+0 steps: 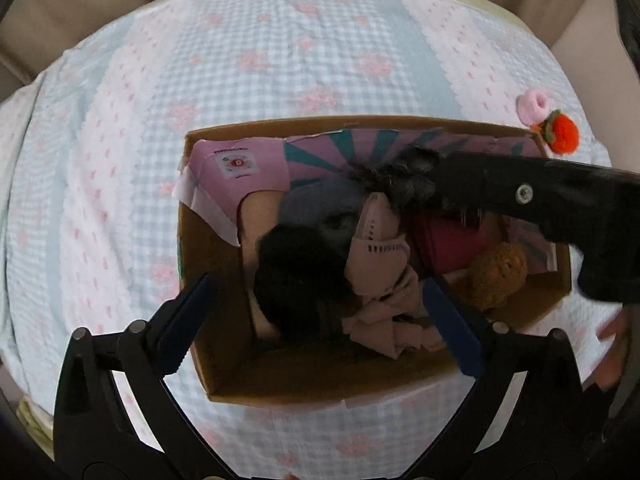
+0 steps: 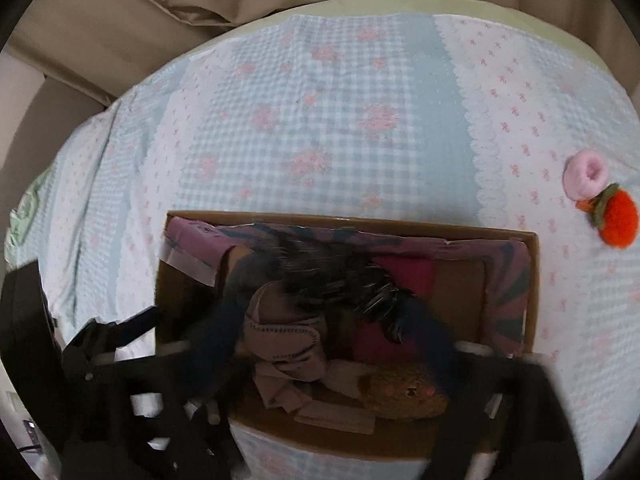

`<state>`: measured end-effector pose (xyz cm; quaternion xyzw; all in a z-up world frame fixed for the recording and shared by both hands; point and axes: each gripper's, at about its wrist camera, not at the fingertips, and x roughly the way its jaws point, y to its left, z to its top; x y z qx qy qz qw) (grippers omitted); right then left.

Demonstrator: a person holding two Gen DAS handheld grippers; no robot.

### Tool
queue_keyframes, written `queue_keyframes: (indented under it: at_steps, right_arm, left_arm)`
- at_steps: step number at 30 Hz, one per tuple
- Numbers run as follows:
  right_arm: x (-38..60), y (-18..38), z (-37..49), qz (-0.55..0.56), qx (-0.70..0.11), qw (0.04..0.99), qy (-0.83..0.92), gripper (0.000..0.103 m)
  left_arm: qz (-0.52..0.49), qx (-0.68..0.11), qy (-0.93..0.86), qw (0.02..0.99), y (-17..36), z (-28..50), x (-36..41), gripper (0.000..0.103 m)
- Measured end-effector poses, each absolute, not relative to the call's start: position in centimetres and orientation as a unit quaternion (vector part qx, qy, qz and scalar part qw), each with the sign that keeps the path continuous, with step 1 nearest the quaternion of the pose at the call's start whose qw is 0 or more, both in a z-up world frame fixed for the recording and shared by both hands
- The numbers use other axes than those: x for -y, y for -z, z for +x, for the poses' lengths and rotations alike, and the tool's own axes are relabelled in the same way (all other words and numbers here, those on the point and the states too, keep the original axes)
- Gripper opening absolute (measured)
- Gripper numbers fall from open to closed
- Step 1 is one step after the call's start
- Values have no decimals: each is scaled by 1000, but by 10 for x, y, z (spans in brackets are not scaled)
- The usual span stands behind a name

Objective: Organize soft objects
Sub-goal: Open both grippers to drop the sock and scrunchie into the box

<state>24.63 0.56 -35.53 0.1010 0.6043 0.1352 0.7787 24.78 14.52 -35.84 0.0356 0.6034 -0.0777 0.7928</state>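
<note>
A cardboard box (image 1: 224, 320) (image 2: 532, 280) stands on a checked bedspread and holds soft things: a beige cloth (image 1: 380, 272) (image 2: 280, 344), a black furry item (image 1: 296, 280), a red item (image 1: 448, 240) (image 2: 404, 272) and a brown knitted toy (image 1: 496, 276) (image 2: 404, 396). My right gripper (image 2: 328, 312) is open over the box, with a dark furry piece (image 1: 400, 176) (image 2: 340, 276) between its fingers, falling or just loose. My left gripper (image 1: 320, 320) is open above the box's near side, holding nothing.
A pink knitted ring (image 1: 532, 106) (image 2: 586, 174) and a red knitted fruit (image 1: 562, 132) (image 2: 616, 216) lie on the bedspread (image 1: 280, 60) (image 2: 320, 120) right of the box. Beige cushions (image 2: 160, 0) lie behind the bed.
</note>
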Motion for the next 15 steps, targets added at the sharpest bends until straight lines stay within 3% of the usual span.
queue_keyframes:
  at_steps: [15]
  right_arm:
    - [0,354,238,86,-606,778,-140,103]
  left_arm:
    - [22,-603,76,794,350,235,-151,103]
